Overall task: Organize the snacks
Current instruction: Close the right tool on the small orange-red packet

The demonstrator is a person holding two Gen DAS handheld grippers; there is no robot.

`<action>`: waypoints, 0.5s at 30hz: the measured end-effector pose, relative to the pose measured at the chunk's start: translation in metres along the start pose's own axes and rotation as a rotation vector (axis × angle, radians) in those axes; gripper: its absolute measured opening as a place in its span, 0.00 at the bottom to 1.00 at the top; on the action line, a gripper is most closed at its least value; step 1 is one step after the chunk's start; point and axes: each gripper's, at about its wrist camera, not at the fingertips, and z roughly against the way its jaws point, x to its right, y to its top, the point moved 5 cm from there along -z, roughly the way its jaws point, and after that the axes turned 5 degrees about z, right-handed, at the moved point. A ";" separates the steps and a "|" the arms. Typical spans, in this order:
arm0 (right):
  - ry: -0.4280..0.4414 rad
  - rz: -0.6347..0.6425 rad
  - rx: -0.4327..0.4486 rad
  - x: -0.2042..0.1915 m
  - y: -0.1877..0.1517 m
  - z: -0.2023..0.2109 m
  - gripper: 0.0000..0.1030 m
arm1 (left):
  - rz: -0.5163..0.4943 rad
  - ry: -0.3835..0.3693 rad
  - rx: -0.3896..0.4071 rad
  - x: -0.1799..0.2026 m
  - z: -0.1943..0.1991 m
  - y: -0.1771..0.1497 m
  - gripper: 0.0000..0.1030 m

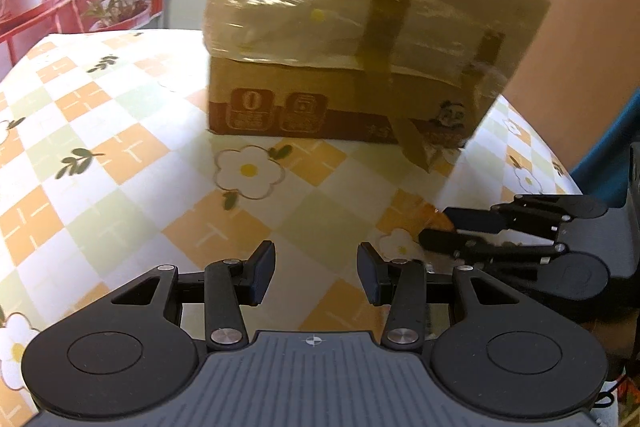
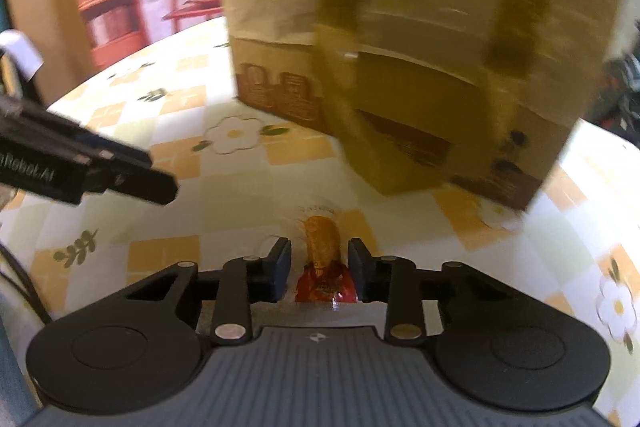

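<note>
Table (image 1: 120,155) with rounded edge, covered by a glossy cloth checked in orange, pale green and white — printed with white daisies and dark leaf sprigs. Directly on the cloth lie 2 things. At the far side stands a cardboard box (image 1: 360,27), its upper part wrapped in clear film and crossed by 2 dark tape strips; a red-brown printed band runs along its base, and 1 tape end trails onto the cloth at the box's near corner. Nearer the front edge lies a small snack packet (image 2: 322,259) — clear wrapper with red printing, an orange-brown piece inside — well apart from the box, its long axis pointing toward it.
</note>
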 end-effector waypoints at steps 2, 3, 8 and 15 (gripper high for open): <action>-0.021 -0.031 0.002 0.007 -0.005 0.006 0.30 | -0.017 -0.007 -0.009 0.006 -0.002 -0.004 0.46; -0.031 -0.047 0.004 0.010 -0.008 0.009 0.30 | -0.028 -0.011 -0.016 0.011 -0.004 -0.007 0.46; -0.054 -0.098 0.019 0.020 -0.023 0.024 0.30 | -0.082 -0.024 -0.059 0.030 -0.013 -0.024 0.48; -0.065 -0.105 0.030 0.021 -0.031 0.033 0.30 | -0.145 -0.018 -0.072 0.048 -0.019 -0.034 0.54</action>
